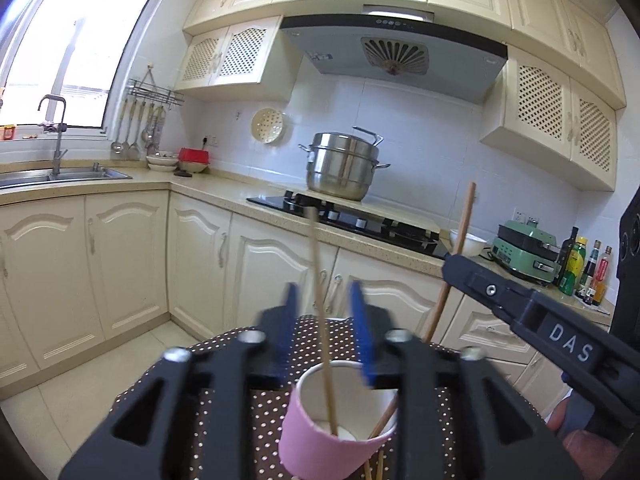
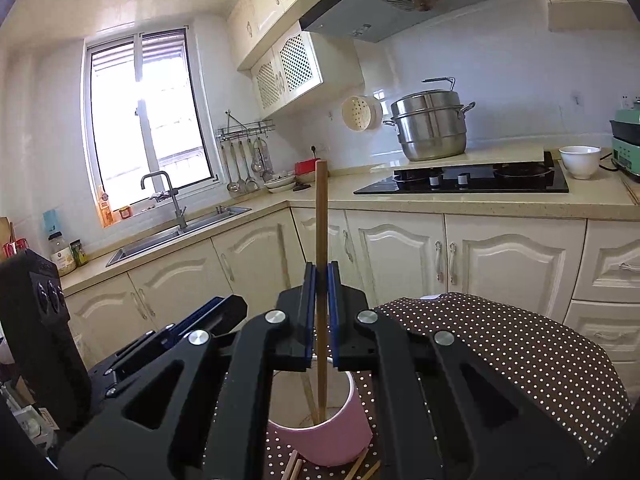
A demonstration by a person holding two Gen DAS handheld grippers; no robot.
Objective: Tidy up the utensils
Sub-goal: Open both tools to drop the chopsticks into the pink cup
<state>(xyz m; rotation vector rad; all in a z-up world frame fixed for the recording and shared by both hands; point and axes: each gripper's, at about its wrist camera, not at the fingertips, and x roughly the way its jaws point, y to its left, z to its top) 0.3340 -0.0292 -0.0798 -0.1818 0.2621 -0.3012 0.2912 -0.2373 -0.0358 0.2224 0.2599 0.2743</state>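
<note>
A pink paper cup stands on the brown polka-dot tablecloth. A pale chopstick stands in the cup between the blue pads of my left gripper, which is open and not touching it. My right gripper is shut on a darker brown chopstick whose lower end is inside the pink cup. That chopstick and the right gripper's arm show at the right of the left wrist view. More chopsticks lie on the cloth by the cup's base.
The small cloth-covered table stands in a kitchen. Cream cabinets run behind it, with a sink at left, a black hob and steel pot beyond. The left gripper's body is at far left.
</note>
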